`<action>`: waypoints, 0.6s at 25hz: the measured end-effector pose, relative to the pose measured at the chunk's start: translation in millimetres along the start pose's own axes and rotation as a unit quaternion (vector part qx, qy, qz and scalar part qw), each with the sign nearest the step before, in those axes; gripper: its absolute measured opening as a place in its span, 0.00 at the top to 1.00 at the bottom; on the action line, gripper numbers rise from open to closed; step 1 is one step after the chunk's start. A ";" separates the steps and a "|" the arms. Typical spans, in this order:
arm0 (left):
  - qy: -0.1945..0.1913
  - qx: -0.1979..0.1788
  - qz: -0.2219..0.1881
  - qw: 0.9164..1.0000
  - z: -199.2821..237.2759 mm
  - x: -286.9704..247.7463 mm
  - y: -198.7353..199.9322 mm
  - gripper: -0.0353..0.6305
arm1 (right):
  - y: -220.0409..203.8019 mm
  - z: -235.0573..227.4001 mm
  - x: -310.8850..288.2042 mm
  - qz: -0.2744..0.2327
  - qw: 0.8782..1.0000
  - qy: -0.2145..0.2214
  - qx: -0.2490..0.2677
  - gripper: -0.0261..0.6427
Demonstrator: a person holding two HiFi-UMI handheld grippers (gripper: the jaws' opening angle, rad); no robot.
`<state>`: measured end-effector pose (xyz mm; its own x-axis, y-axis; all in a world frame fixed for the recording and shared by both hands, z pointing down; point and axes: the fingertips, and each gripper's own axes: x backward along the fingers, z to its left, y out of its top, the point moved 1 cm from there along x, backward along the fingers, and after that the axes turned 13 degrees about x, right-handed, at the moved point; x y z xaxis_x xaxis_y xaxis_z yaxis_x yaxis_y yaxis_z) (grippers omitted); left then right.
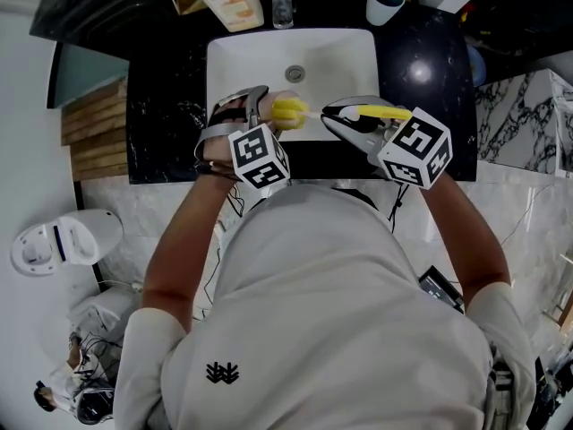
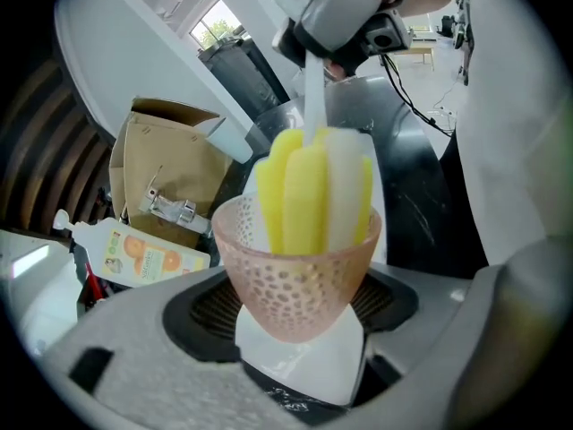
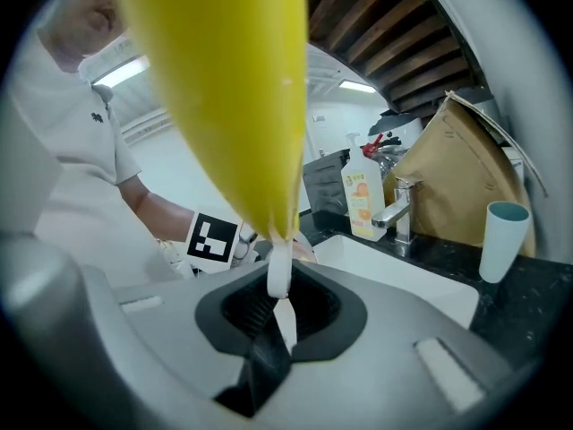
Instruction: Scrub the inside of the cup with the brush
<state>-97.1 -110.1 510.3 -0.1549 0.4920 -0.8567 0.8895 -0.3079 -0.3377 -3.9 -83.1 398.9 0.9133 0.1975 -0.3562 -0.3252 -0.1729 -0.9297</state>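
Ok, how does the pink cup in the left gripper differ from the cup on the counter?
The pink cup is dimpled and flared; the counter cup is smooth and pale. The pink cup is gripped by the left gripper over the sink; the counter cup stands free. The pink cup has the yellow brush in it; the counter cup shows none. Both are open-topped.

You wore a white short-sleeved T-shirt (image 1: 340,312) with a small black emblem (image 1: 222,373) at lower left; your left gripper (image 1: 265,109) and right gripper (image 1: 329,116) were grey.

Yellow sponge brush (image 2: 309,191) inside pink dimpled cup (image 2: 295,285)
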 end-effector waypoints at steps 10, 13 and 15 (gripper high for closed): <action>0.012 -0.019 -0.003 1.000 5.6 1.6 -5.2 0.40 | 5.9 1.0 46.3 -0.004 0.999 -0.037 0.000 0.90; 0.016 -0.008 -0.005 1.000 12.7 4.4 -10.3 0.40 | -0.7 0.8 57.1 0.002 0.998 -0.056 -0.007 0.90; 0.015 0.004 -0.011 1.000 15.9 7.2 -13.0 0.40 | -7.2 0.7 62.0 0.004 0.997 -0.069 -0.017 0.90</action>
<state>-116.6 -115.5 502.4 -0.1608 0.5221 -0.8376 0.8830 -0.3031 -0.3584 54.9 -68.9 383.5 0.8674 0.3260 -0.3760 -0.3221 -0.2082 -0.9235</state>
